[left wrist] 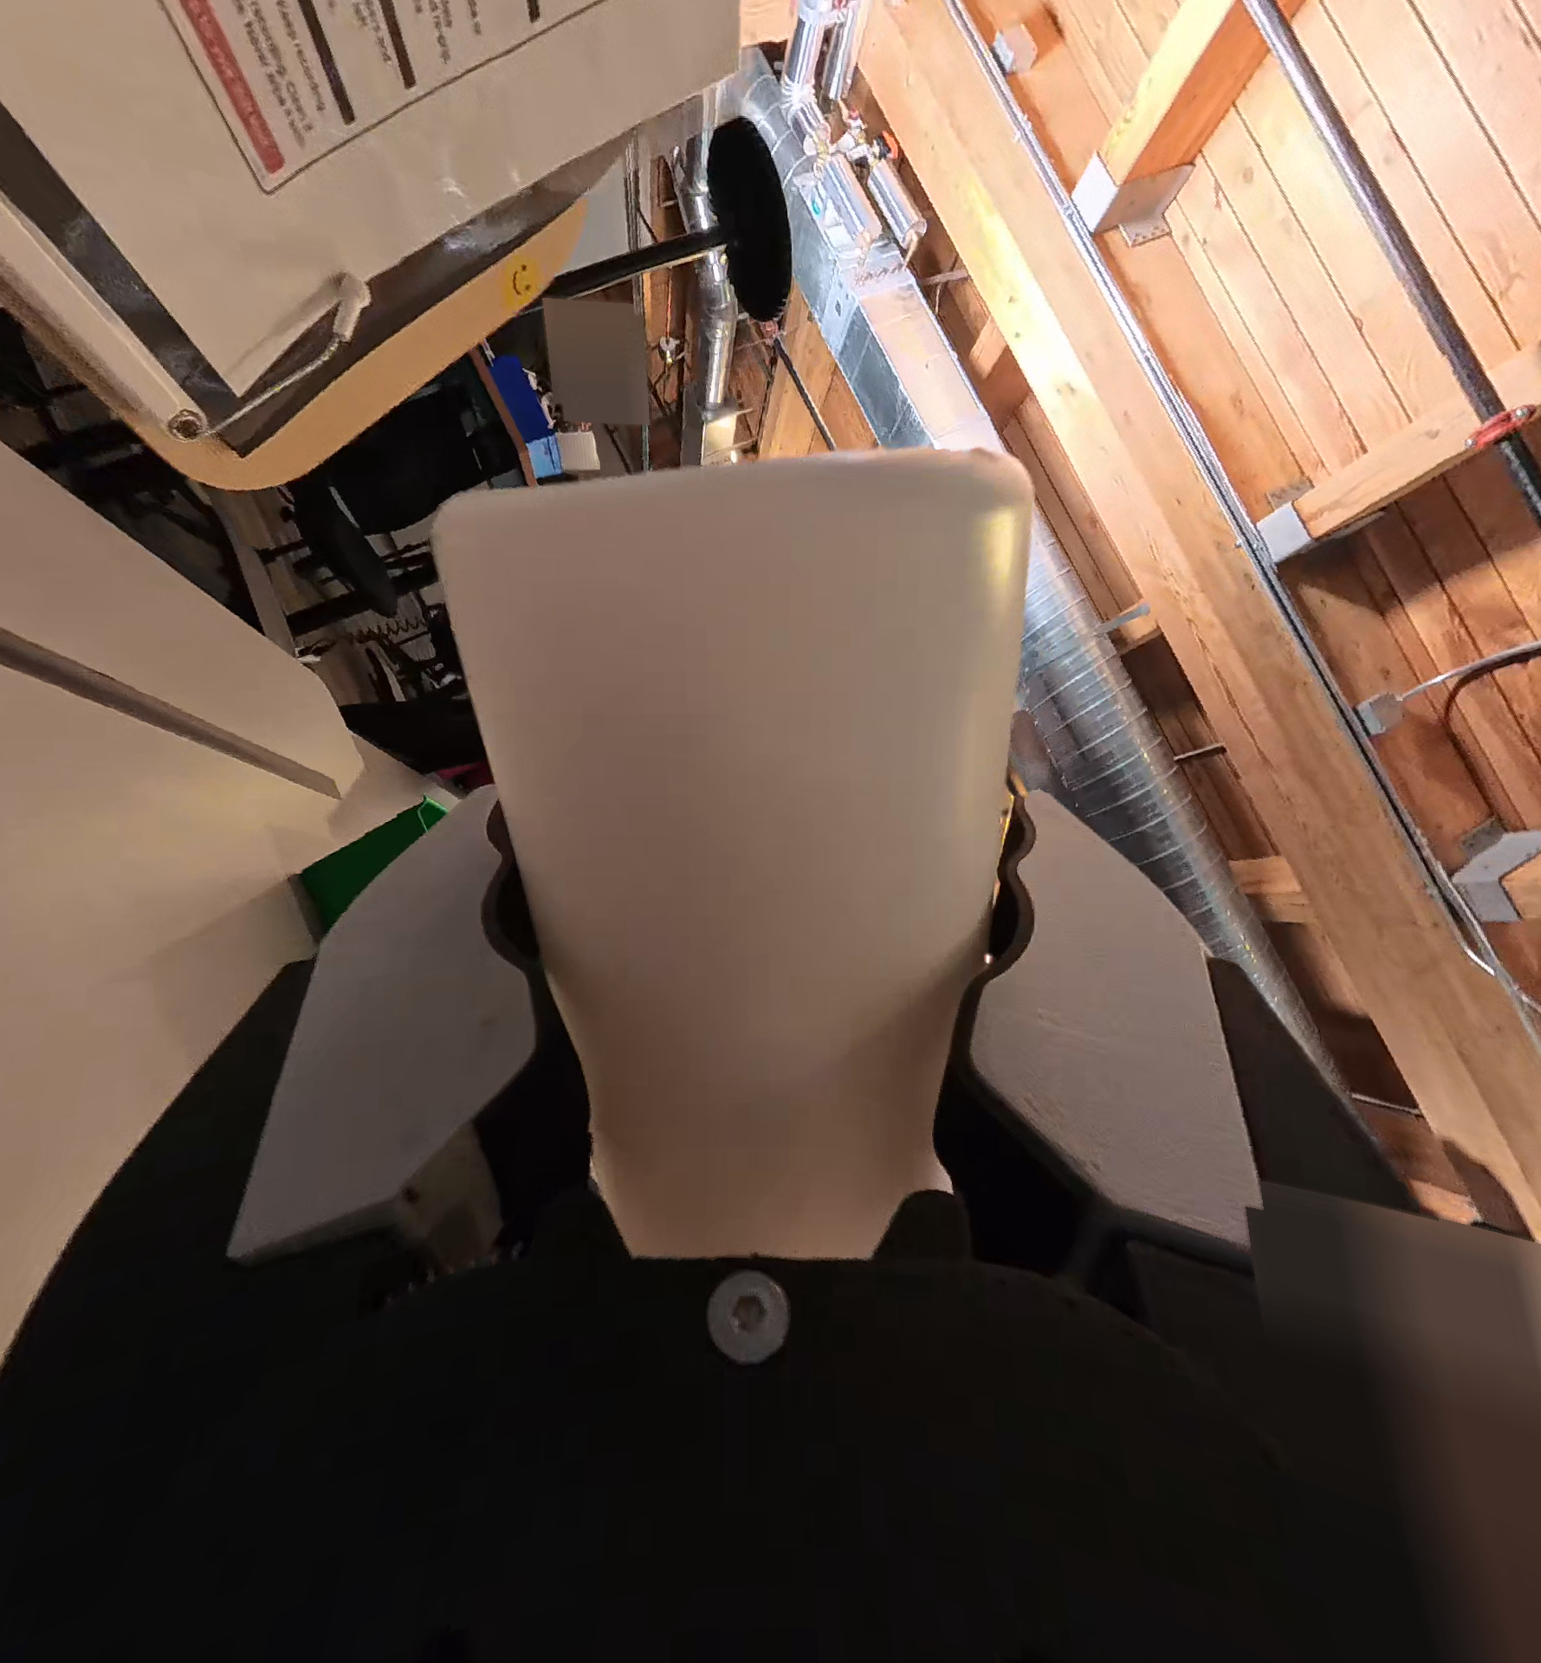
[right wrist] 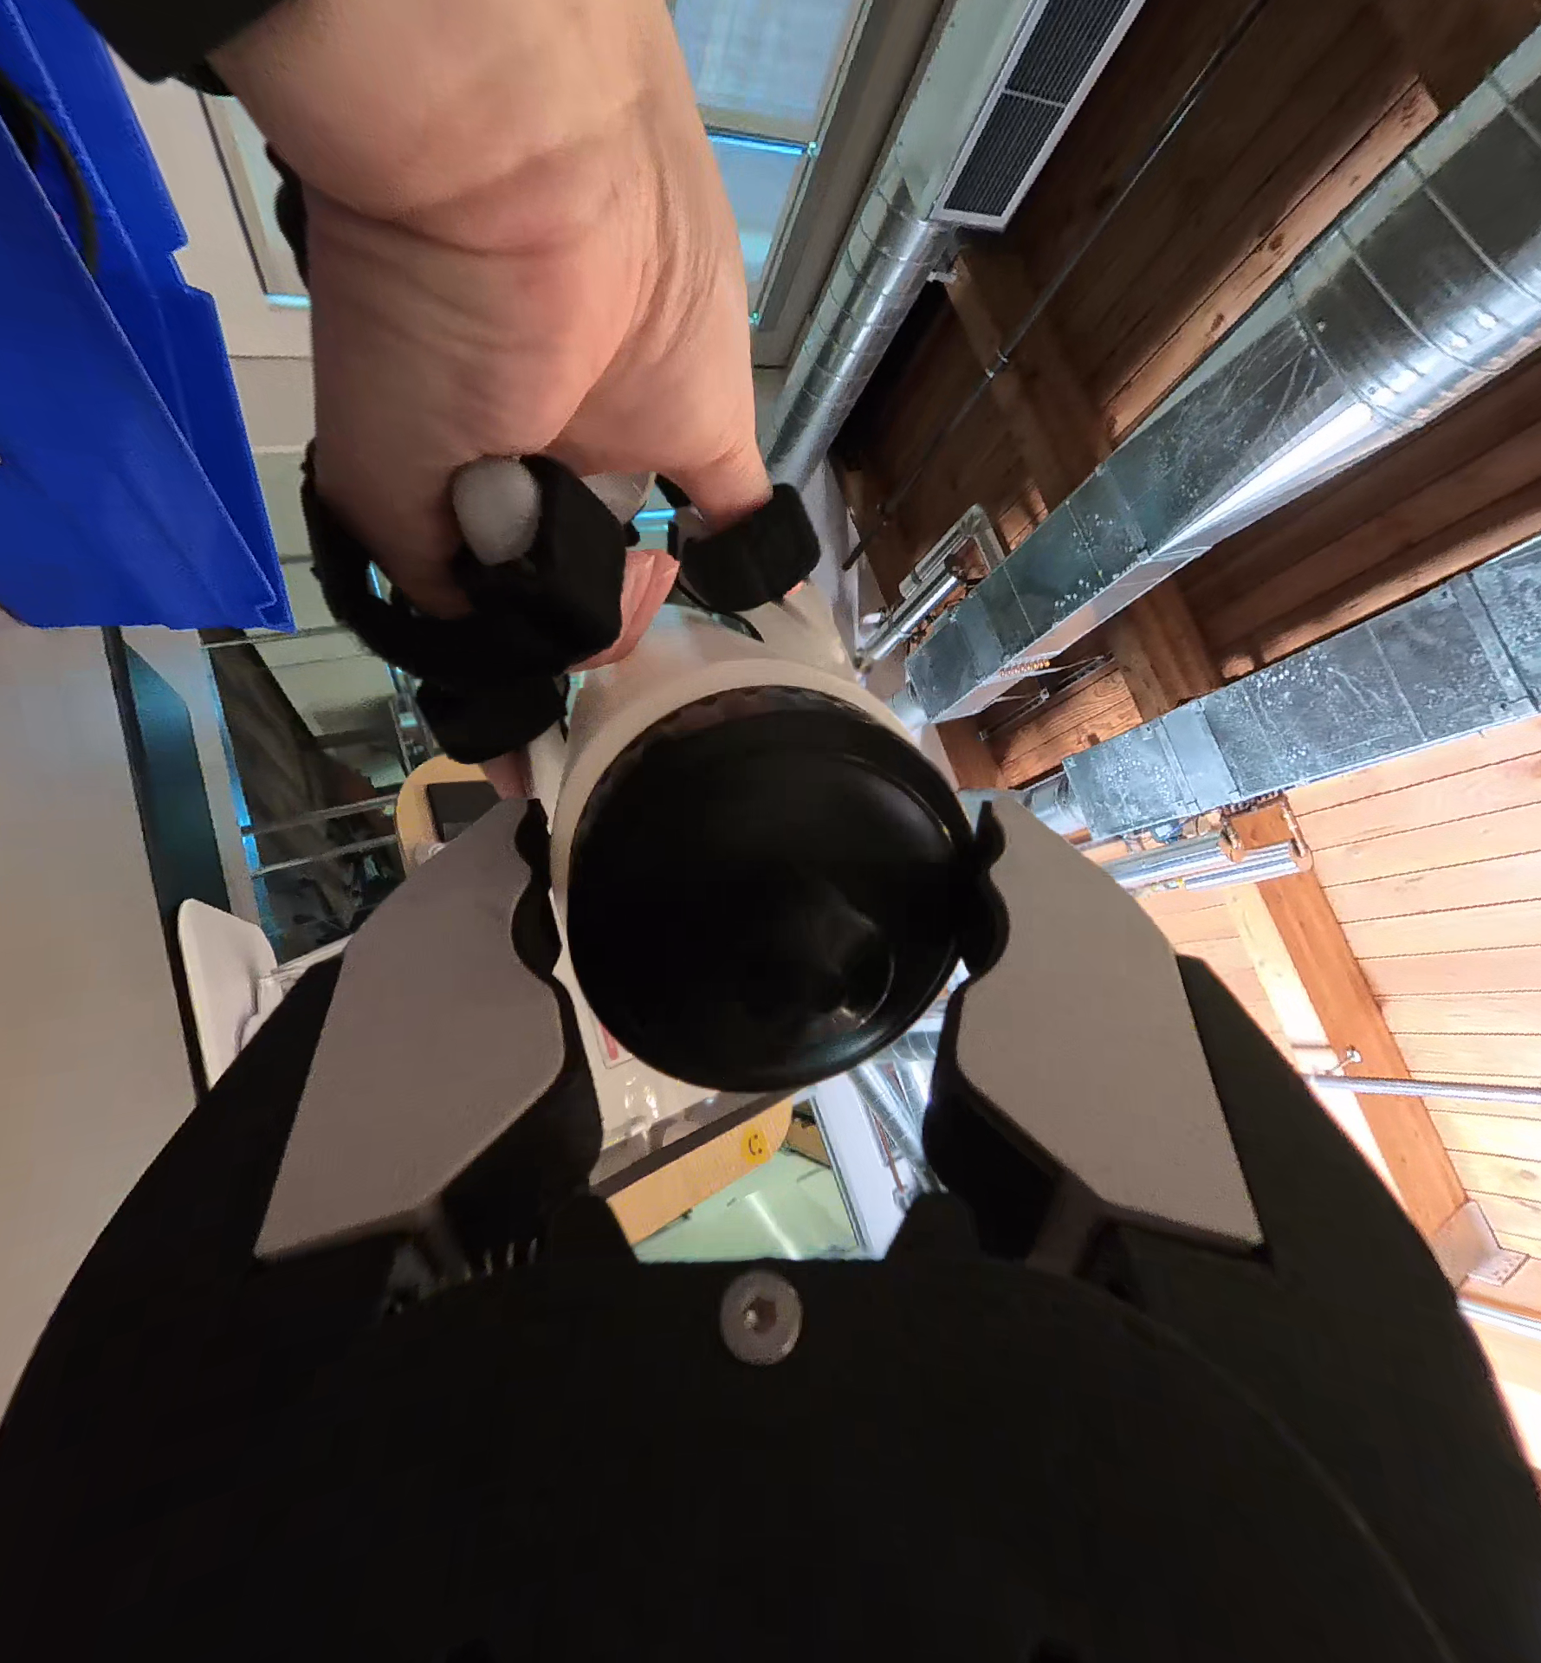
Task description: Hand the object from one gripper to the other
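A white bottle [left wrist: 739,765] with a black cap [right wrist: 762,909] is the object. My left gripper [left wrist: 753,864] is shut on the bottle's white body, which fills the gap between its fingers and reaches away from the camera. In the right wrist view the capped end points at the camera. My right gripper [right wrist: 757,864] has its jaws against both sides of the capped end, the pads touching it. A person's hand [right wrist: 514,297] behind the bottle holds the other gripper's black handle and straps [right wrist: 523,621]. The bottle hides the right gripper in the left wrist view.
Both views look up at a wooden ceiling [left wrist: 1288,450] with metal ducts [right wrist: 1288,432]. A blue bin [right wrist: 73,360] hangs close at upper left of the right view. A white panel with a label [left wrist: 298,135] and a black disc on a rod [left wrist: 748,225] are beyond the left gripper. The gap from one gripper's tips to the other's is roughly 11 centimeters.
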`<action>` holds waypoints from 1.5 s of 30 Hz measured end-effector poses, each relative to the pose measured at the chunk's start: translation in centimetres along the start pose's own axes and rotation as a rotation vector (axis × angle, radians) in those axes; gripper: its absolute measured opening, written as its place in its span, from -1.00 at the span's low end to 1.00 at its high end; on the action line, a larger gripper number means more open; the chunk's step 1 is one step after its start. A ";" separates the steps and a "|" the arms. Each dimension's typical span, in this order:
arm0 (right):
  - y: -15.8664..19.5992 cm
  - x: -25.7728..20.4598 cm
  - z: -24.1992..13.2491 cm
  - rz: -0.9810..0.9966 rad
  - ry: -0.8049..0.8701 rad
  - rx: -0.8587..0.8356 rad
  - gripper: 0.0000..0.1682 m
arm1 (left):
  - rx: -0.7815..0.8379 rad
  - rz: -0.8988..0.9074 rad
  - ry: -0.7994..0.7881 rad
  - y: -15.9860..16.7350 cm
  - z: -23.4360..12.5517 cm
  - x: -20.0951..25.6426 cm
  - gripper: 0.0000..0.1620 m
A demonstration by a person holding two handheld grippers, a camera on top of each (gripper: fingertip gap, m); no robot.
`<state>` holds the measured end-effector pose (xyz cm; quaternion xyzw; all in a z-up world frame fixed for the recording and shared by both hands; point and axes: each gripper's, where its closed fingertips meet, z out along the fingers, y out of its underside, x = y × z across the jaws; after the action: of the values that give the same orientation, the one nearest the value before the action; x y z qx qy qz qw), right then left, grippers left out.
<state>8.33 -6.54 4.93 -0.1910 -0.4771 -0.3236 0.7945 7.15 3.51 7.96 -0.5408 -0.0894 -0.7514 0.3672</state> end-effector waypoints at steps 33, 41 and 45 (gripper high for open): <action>3.5 7.2 -0.8 0.343 -0.136 0.004 0.04 | -0.285 0.621 0.134 0.4 0.0 1.3 0.34; 4.0 5.5 -0.9 0.435 -0.408 -0.106 0.02 | -0.506 0.764 0.110 3.5 -0.5 -2.1 0.29; 3.3 6.8 -1.4 0.668 -0.507 -0.086 0.02 | -0.668 1.001 0.117 7.6 -0.5 -3.2 0.35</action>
<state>13.83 -7.28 10.22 -0.4417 -0.5553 -0.0105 0.7045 12.13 -0.71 2.94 -0.5611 0.4369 -0.5033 0.4909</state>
